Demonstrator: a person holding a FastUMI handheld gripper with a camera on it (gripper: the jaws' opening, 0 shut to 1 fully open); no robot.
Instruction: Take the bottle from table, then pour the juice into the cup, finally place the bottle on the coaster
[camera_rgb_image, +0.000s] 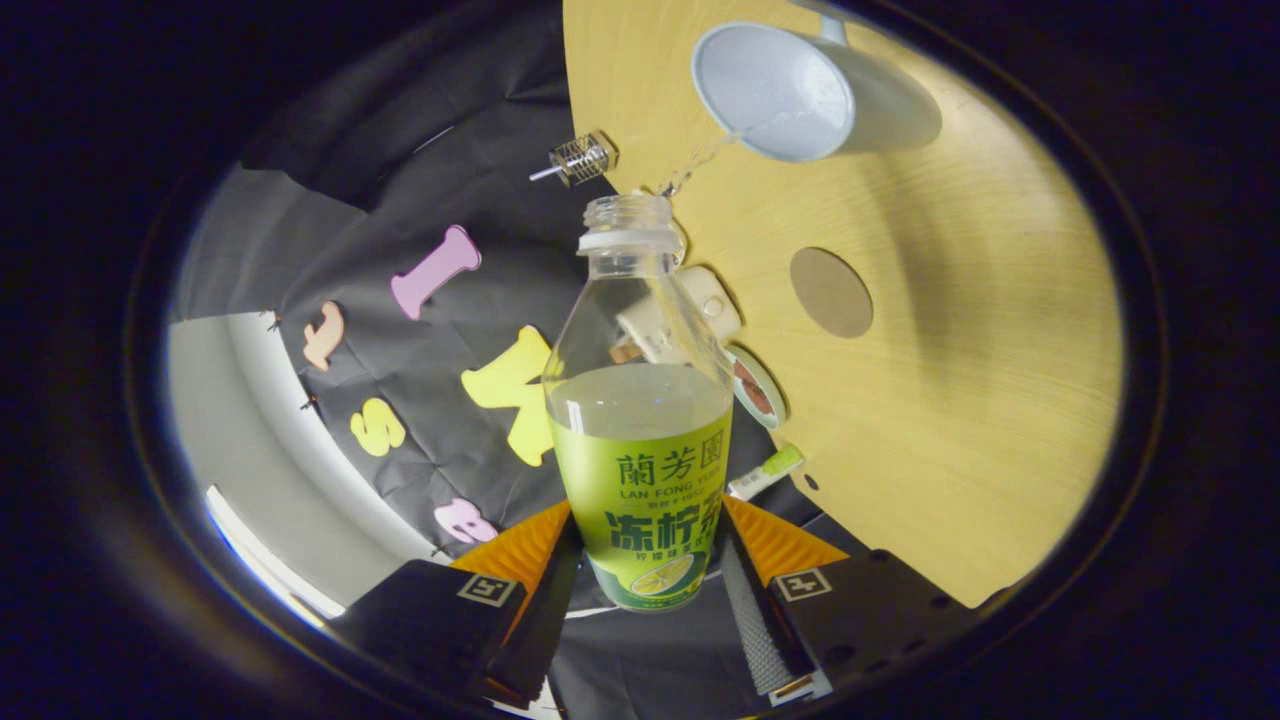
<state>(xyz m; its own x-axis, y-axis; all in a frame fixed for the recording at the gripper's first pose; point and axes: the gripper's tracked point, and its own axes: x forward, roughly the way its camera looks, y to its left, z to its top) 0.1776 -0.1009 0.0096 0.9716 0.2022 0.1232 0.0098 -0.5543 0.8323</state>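
Both fingers (545, 590) of the claw (645, 585) press on the bottle's (640, 420) lower body, one on each side of its green label, so the claw is clamped on the bottle. It is held between the fingers and points forward from them, uncapped neck toward the cup (790, 95). View and bottle are rolled over, with the table (980, 380) standing up like a wall beside it, so the bottle is tipped for pouring. A thin stream of juice (700, 165) runs from the mouth to the cup's rim. The cup stands on the table well beyond the neck; the round coaster (831, 292) lies nearer, beside the bottle's shoulder, and bare. By my judgement the bottle is thin clear plastic, about half full: light, a little squashy, slick on the label, so the low hold across the labelled body suits it, with firm but not crushing pressure. Small clutter (710, 305) sits at the table edge behind the bottle.
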